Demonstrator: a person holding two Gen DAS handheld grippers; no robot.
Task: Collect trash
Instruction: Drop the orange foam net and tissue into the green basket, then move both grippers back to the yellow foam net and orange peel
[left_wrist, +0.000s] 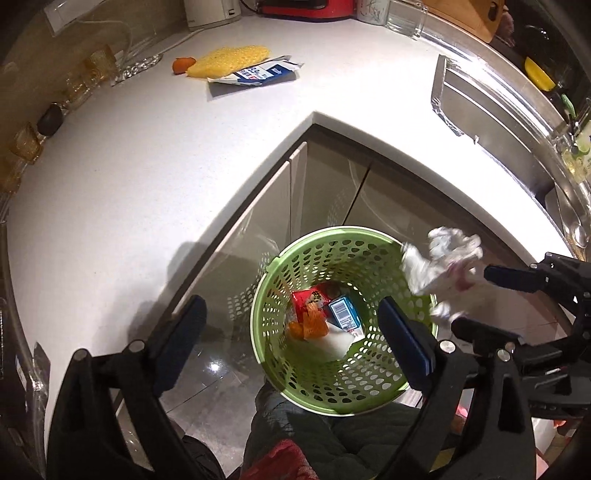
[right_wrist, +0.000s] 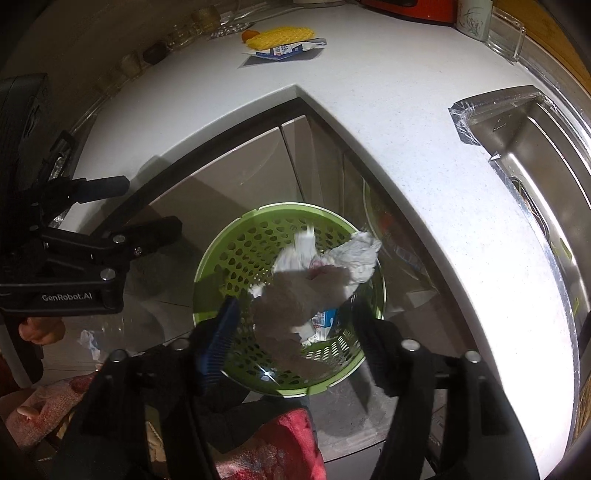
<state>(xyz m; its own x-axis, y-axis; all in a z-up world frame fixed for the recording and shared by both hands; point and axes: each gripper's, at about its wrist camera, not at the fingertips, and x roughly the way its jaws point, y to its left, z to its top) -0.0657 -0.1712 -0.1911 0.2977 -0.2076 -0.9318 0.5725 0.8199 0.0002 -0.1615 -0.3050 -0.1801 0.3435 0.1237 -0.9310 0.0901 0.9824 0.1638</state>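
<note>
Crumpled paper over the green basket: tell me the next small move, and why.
Probably just hold the right gripper open and steady: the crumpled paper sits loose between its fingers above the green basket. Afterwards, go for the flattened carton on the counter.

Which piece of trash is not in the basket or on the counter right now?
The crumpled white paper: it is in mid-air over the green basket, between the right tool's open fingers. The other pieces lie inside the basket or on the counter.

Wrappers (left_wrist: 314, 314) in basket (left_wrist: 280, 384) below counter (left_wrist: 147, 166)
</note>
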